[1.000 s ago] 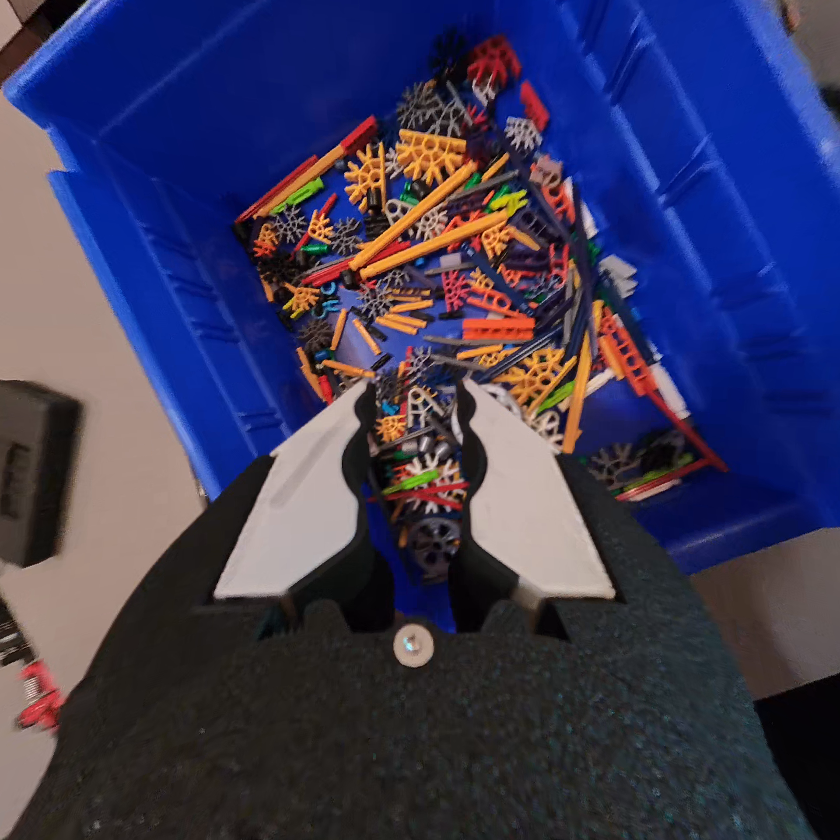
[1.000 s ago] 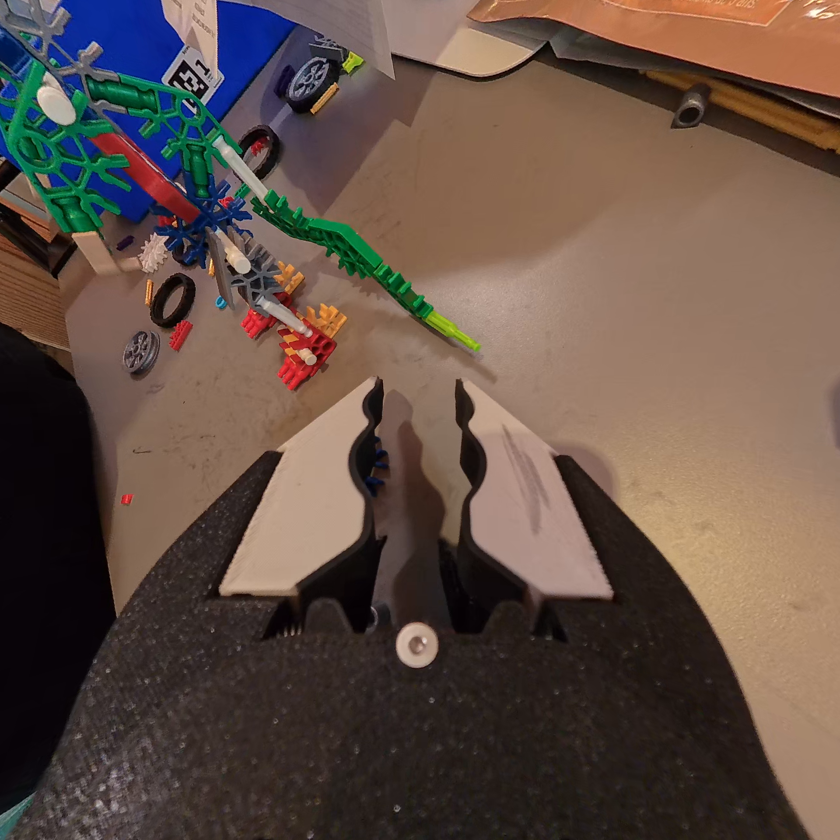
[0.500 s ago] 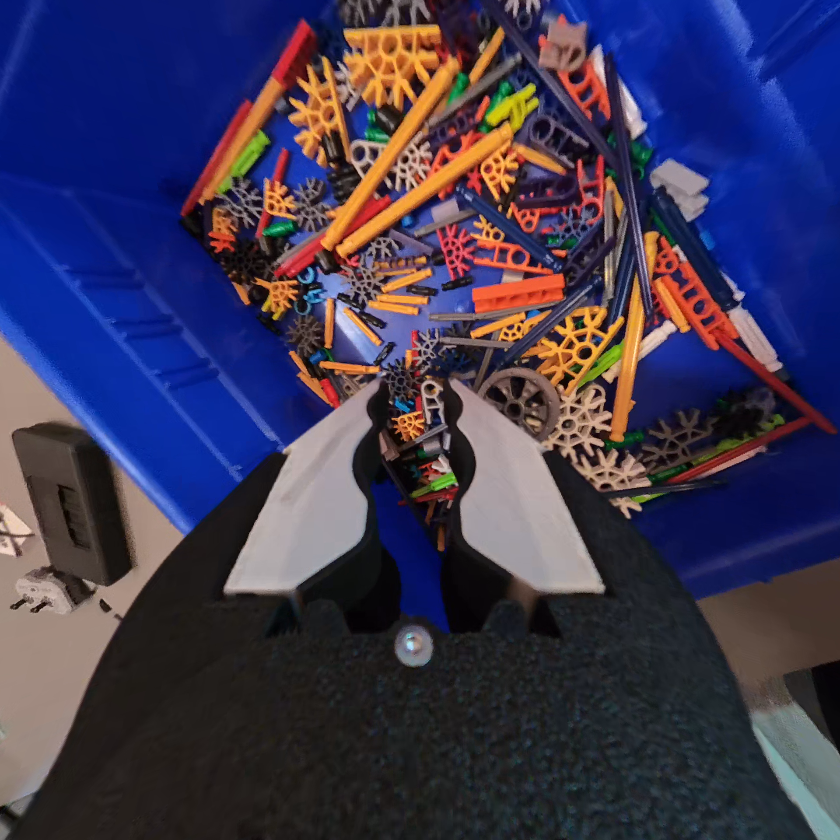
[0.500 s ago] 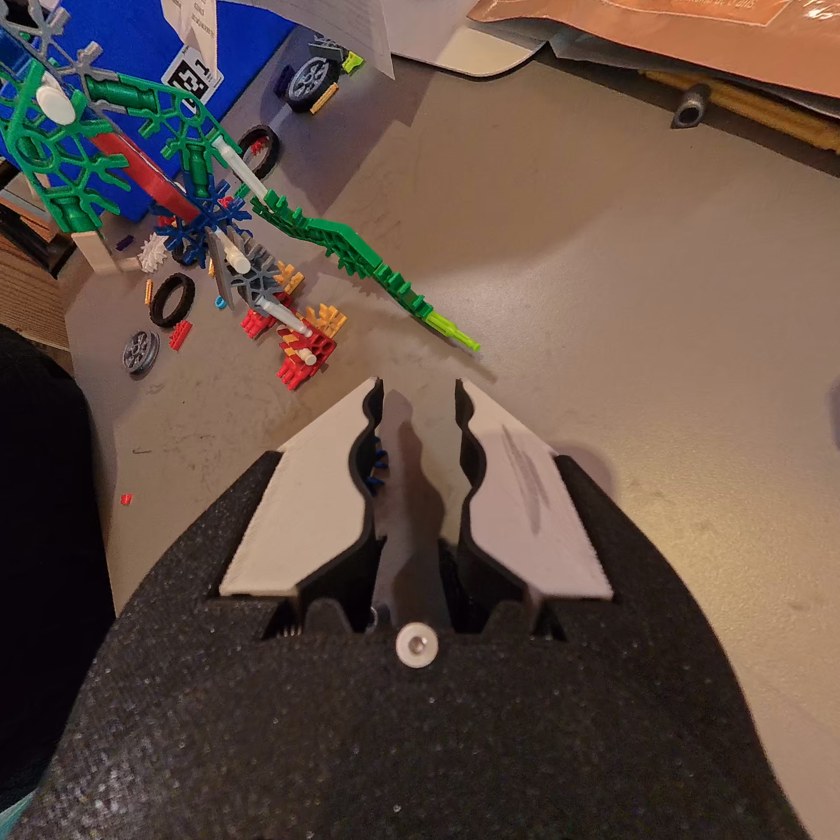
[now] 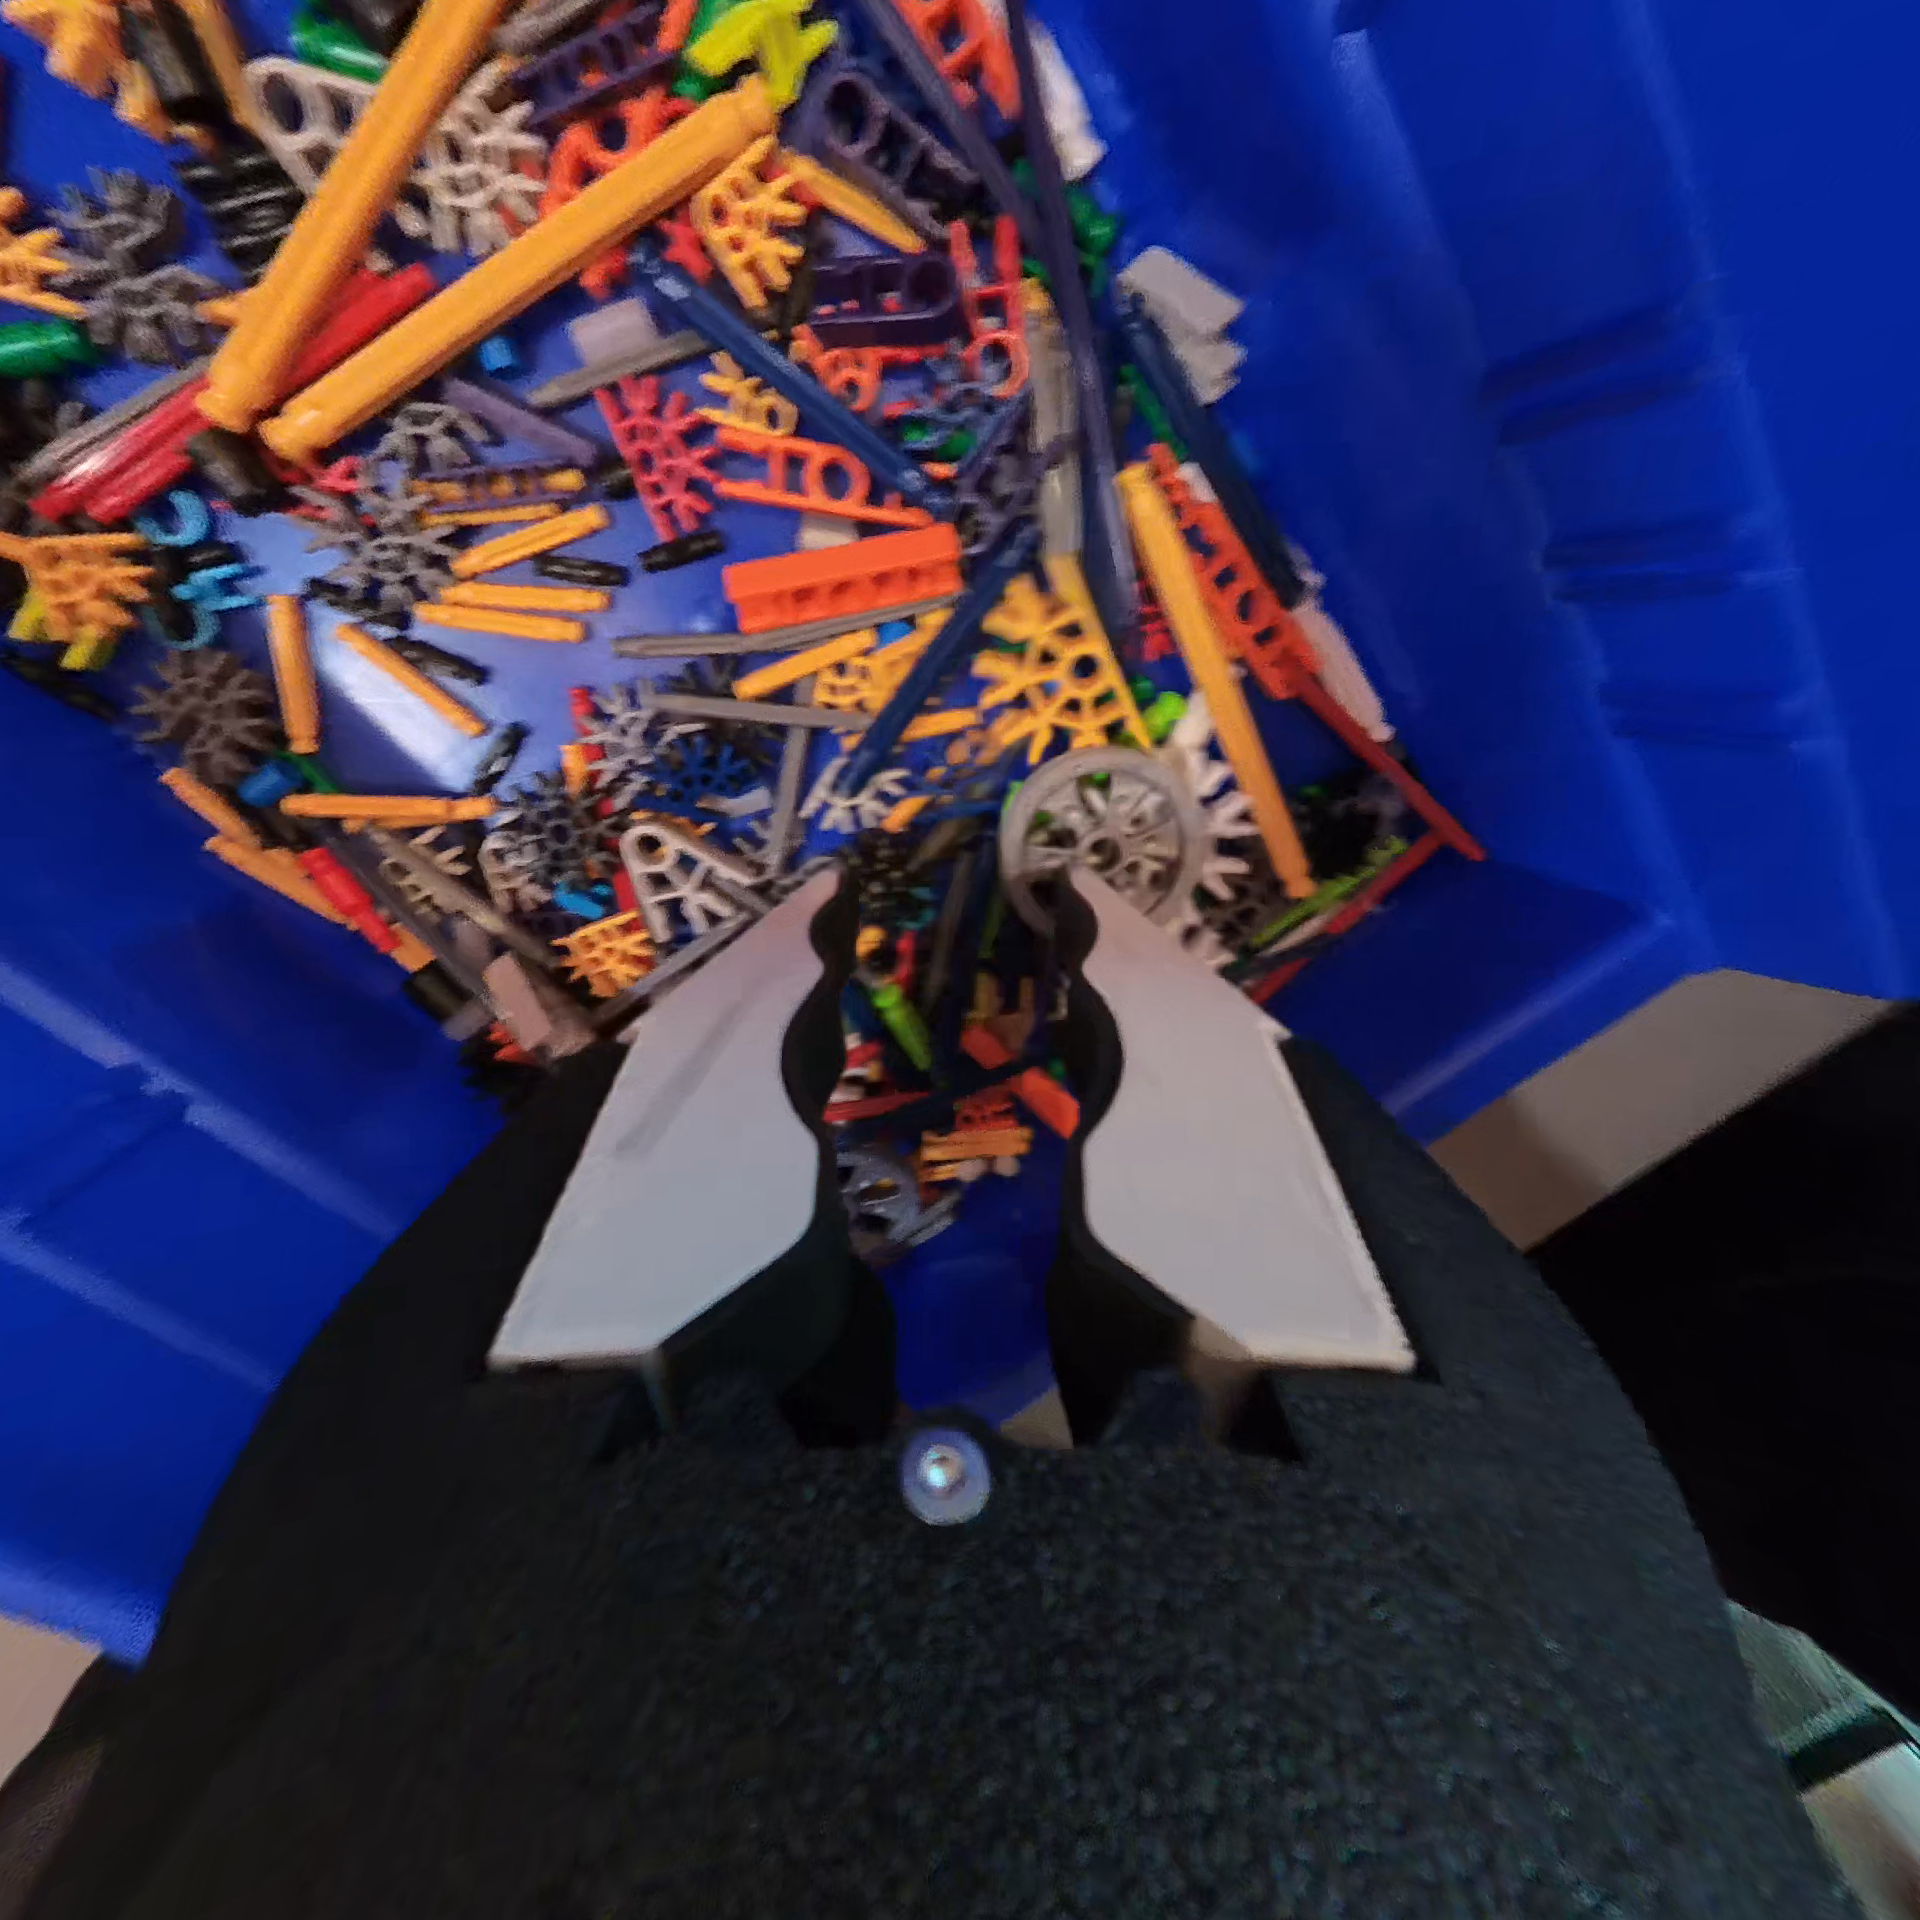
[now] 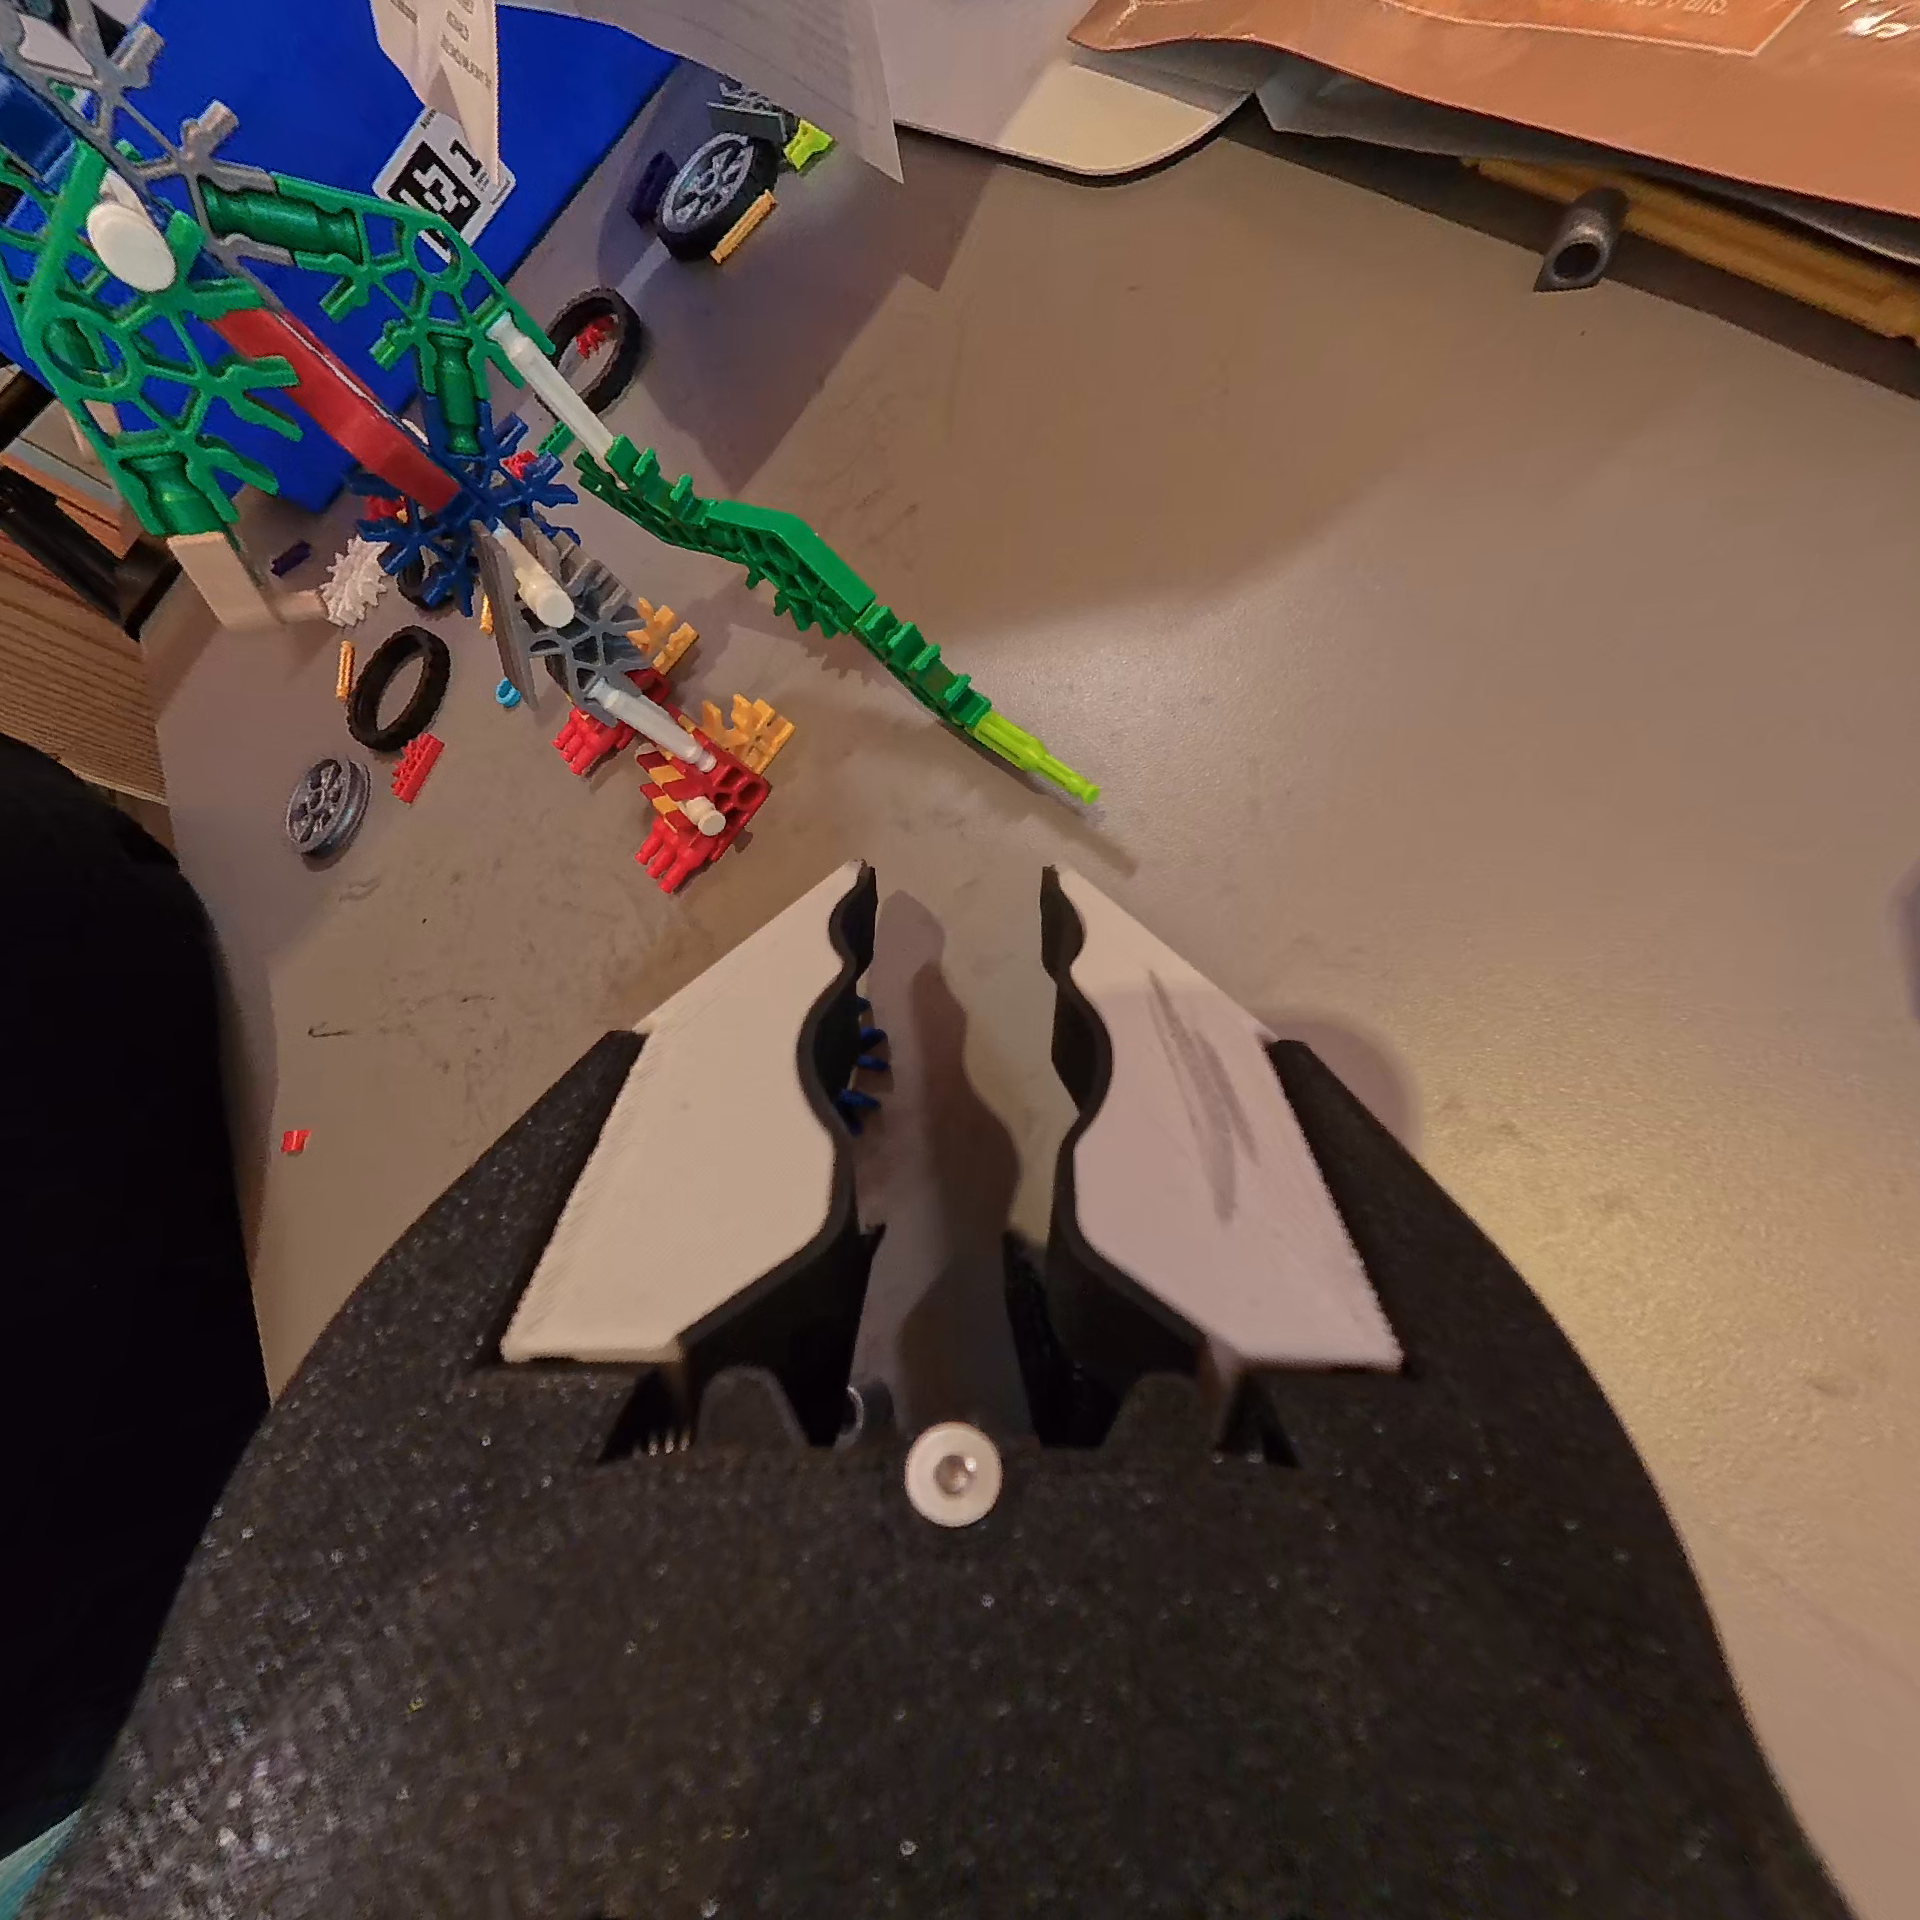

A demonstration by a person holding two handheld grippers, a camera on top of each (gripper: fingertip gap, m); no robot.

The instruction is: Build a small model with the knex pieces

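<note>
The left claw (image 5: 951, 899) stands gaping inside the blue bin (image 5: 1662, 520); heaped toy pieces (image 5: 727, 582) crowd everything ahead, a grey wheel (image 5: 1107, 831) sits at its right tip, and bin walls rise left and right. Ahead and right of the parted right claw (image 6: 956, 883), the table (image 6: 1455, 675) lies bare; the green toy model (image 6: 436, 416) blocks ahead-left.

One blue bin (image 5: 1558, 312); two long orange rods (image 5: 343, 208); one grey wheel (image 5: 1101, 831). Surface (image 6: 1351, 623): one green model (image 6: 260, 343), two loose tyres (image 6: 398, 688).
</note>
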